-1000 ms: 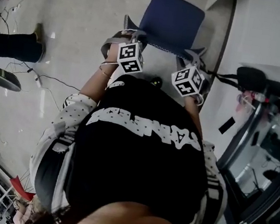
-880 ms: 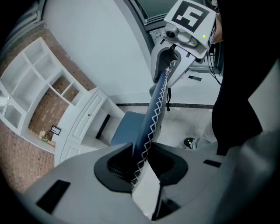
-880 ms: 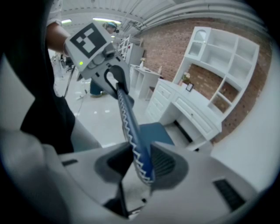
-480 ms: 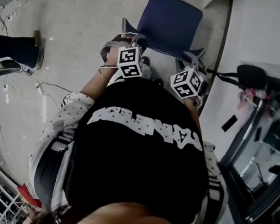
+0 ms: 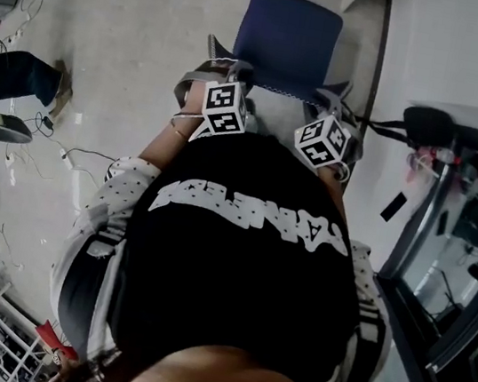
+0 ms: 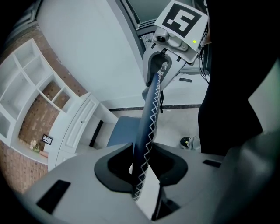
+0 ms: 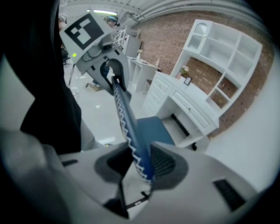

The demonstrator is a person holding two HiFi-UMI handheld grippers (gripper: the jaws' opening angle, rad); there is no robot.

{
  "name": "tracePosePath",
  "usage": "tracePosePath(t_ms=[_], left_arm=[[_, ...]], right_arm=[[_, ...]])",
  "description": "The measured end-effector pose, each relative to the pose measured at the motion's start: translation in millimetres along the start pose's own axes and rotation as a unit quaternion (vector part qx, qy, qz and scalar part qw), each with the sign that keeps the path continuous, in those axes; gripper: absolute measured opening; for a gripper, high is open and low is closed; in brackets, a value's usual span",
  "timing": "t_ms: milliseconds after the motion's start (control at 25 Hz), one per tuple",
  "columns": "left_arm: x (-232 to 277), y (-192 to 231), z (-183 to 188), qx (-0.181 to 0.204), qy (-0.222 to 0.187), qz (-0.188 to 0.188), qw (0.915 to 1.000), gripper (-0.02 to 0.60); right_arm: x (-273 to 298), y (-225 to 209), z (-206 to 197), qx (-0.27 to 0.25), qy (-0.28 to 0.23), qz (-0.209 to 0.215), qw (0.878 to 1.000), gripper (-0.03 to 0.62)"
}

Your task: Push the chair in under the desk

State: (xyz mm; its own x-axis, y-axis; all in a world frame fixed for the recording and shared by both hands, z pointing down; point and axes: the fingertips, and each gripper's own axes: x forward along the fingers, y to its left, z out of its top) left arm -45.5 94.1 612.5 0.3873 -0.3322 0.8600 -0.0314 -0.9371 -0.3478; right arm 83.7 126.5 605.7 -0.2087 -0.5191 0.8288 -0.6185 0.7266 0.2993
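The left tongs (image 6: 141, 168) and right tongs (image 7: 139, 162) each pinch the top edge of the chair (image 5: 290, 36) back, one near each end.

A pale, glossy floor (image 5: 136, 43) spread out below, and thin black cables (image 5: 79, 151) trailed across it at the left. A bystander's leg in dark trousers (image 5: 10, 73), ending in a shoe (image 5: 62, 87), reached in from the left edge. White open shelving (image 7: 223, 48) stood against a red brick wall (image 7: 162, 30), with a small framed picture (image 7: 187, 81) on the ledge beneath it
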Motion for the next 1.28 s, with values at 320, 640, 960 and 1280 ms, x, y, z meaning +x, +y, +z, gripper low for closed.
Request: tracePosePath(t_ms=[320, 640, 960, 1280], left_arm=[[15, 29, 0, 0.019, 0.003, 0.018, 0.9996, 0.121], [20, 50, -3, 0.021, 0.004, 0.012, 0.9997, 0.121], [20, 69, -18, 0.031, 0.006, 0.016, 0.9994, 0.124], [23, 84, -29, 0.039, 0.006, 0.014, 0.9991, 0.126]], right_arm=[[19, -24, 8, -0.004, 0.014, -0.007, 1.000, 0.134], [28, -36, 19, 0.000, 0.011, -0.012, 1.000, 0.133], [39, -35, 39, -0.003, 0.007, -0.008, 1.000, 0.129], [50, -35, 52, -0.002, 0.006, -0.002, 1.000, 0.124]])
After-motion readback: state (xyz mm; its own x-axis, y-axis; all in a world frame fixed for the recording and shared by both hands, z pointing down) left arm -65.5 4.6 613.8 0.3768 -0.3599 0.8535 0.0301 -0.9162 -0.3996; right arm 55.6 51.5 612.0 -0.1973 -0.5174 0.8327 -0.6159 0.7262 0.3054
